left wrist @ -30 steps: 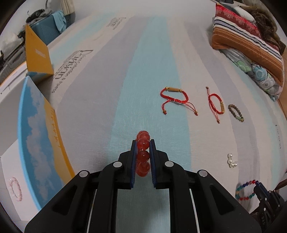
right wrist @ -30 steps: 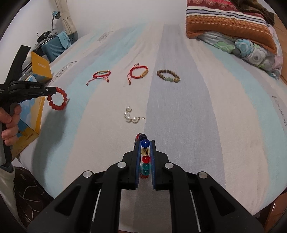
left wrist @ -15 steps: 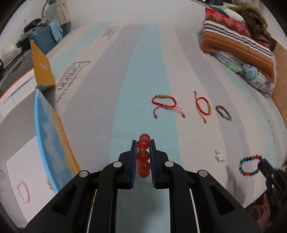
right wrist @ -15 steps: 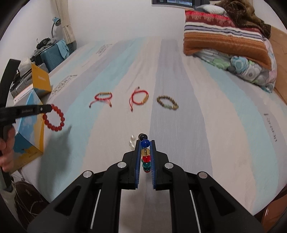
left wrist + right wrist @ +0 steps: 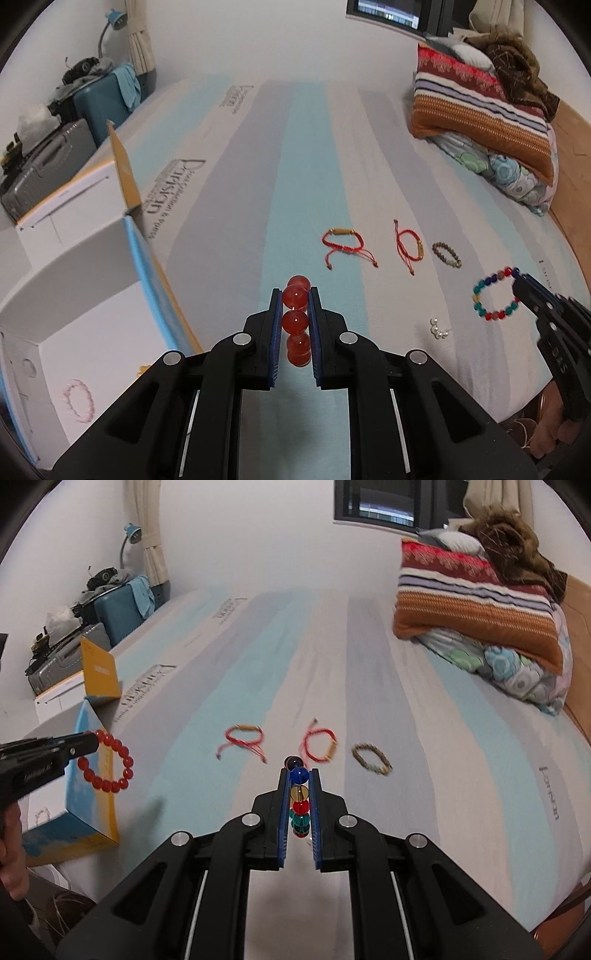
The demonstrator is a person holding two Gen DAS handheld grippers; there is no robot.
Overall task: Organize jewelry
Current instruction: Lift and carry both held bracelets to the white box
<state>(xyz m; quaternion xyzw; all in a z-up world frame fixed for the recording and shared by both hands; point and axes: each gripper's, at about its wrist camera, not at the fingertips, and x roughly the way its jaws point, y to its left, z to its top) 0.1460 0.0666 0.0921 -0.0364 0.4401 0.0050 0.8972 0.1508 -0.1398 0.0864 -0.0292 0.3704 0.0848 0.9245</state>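
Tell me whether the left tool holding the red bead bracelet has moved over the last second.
Yes. The left tool with the red bead bracelet has risen and drifted leftward toward the blue-and-yellow box, now overlapping it.

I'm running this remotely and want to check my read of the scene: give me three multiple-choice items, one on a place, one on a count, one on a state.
1. Where does the pink bracelet lie?
A. inside the open box
B. on the pillows
C. beside the pearls

2. How many red cord bracelets lie on the bed?
A. one
B. two
C. four

3. What is the right gripper doing?
A. open over the bed
B. shut on nothing
C. shut on the multicolour bead bracelet

Answers: 1 A, it rests on the box's white floor. 2 B, two lie side by side. 3 C, beads sit pinched between its fingers.
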